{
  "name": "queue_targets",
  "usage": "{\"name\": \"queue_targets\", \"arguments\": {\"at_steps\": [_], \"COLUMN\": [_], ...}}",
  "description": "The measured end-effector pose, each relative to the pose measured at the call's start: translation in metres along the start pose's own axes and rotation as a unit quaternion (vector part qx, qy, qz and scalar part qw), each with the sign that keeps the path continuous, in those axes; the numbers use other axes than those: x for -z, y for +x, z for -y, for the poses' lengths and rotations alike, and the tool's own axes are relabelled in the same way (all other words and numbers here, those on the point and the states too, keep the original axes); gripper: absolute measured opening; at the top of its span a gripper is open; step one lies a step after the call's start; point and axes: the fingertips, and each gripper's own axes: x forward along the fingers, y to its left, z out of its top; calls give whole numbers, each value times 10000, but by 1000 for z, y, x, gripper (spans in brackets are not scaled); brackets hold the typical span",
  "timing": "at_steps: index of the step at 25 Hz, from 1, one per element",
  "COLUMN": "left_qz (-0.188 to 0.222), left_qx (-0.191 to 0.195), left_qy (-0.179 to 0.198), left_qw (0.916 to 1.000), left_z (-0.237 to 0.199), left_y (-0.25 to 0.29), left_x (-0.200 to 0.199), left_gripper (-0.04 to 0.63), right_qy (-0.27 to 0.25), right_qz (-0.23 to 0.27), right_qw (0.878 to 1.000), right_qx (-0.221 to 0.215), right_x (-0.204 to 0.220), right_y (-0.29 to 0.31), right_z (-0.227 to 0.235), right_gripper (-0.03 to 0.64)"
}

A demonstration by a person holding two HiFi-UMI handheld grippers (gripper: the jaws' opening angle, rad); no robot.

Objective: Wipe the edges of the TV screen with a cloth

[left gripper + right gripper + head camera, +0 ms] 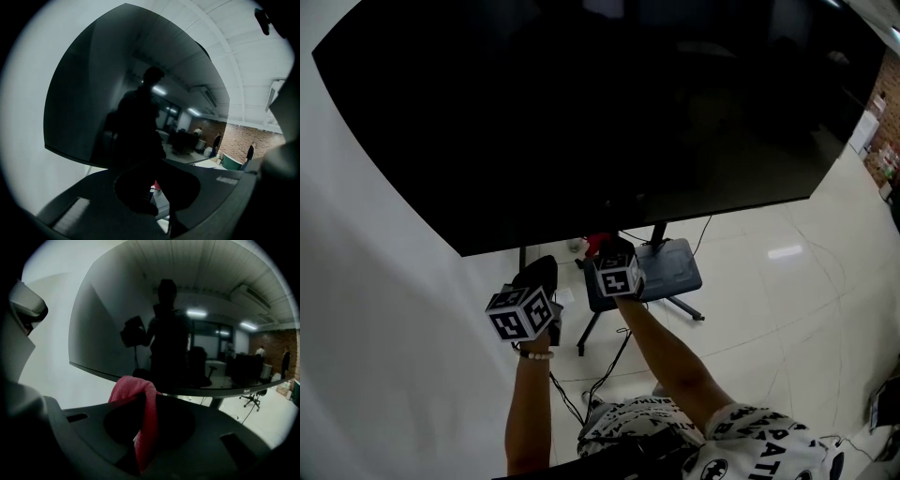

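Note:
The big black TV screen (600, 103) fills the top of the head view, and its lower edge (675, 217) runs just above both grippers. My right gripper (609, 247) is shut on a red cloth (597, 244), held close under that lower edge. In the right gripper view the cloth (143, 413) drapes over the closed jaws, with the screen's bottom edge (117, 376) right behind it. My left gripper (539, 274) is below the edge to the left, shut and holding nothing. In the left gripper view (159, 192) the screen (108, 93) looms above.
A white wall (375, 281) stands behind and to the left of the TV. Its stand, with a dark base tray (670, 267) and legs, rests on the pale tiled floor (787, 281). Black cables (600, 375) trail across the floor. A brick wall (886, 122) is far right.

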Motion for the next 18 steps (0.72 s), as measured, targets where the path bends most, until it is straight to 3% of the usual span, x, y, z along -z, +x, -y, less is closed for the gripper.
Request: {"name": "queue_targets", "arguments": {"at_steps": [18], "left_qz": [-34], "left_qx": [-341], "left_qy": [115], "left_qw": [9993], "left_z": [140], "left_y": [76], "left_x": [37], "left_gripper": [6], "right_qy": [388], "right_qz": [41], "right_qw": [9987], "right_qx": [-315], "right_x": [23], "right_y": [-36], "right_z": [158], "right_gripper": [57]}}
